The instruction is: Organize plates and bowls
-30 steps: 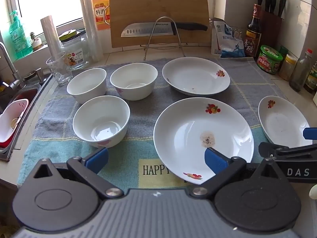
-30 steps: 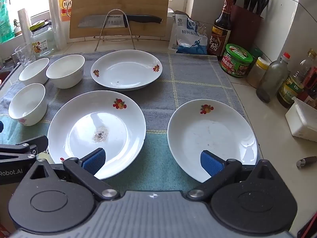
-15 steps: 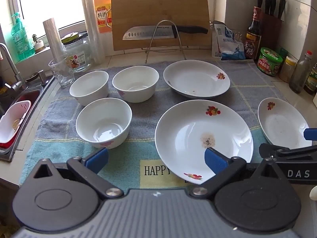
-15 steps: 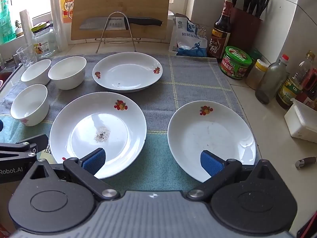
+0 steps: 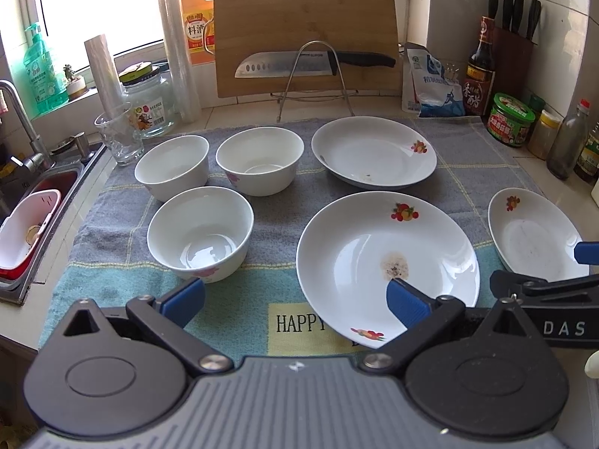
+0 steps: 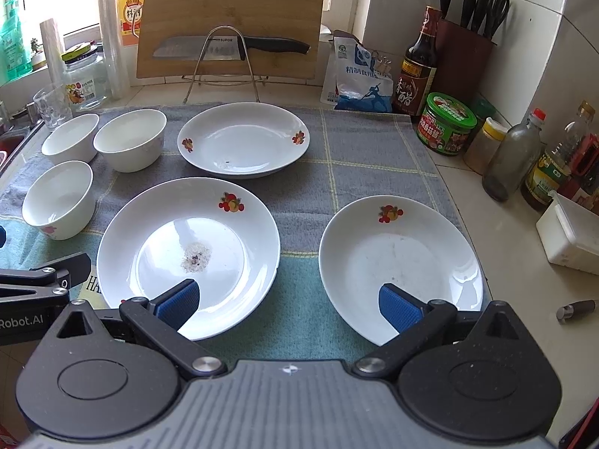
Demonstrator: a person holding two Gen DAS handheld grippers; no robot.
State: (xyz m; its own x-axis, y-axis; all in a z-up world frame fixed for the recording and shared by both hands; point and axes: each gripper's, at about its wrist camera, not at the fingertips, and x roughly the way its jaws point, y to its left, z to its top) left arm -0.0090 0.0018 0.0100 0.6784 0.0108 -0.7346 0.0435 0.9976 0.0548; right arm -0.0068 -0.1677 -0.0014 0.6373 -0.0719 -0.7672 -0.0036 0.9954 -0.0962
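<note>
Jaws are standing wide and empty on both the left gripper (image 5: 295, 295) and right gripper (image 6: 288, 301), easing slightly toward the big plate (image 6: 187, 250). Bowls (image 5: 200, 232) are sitting left of it, smaller plates (image 6: 400, 262) right and behind; nothing is being stacked yet.

Right plate (image 5: 531, 235) cut by the frame's right edge; large plate's (image 6: 187, 254) near rim hidden behind blue pad (image 6: 178, 305).

You have three white bowls (image 5: 200, 232) grouped upright at left, and three flower-printed white plates (image 6: 189, 252) lying flat, apart, to their right.
</note>
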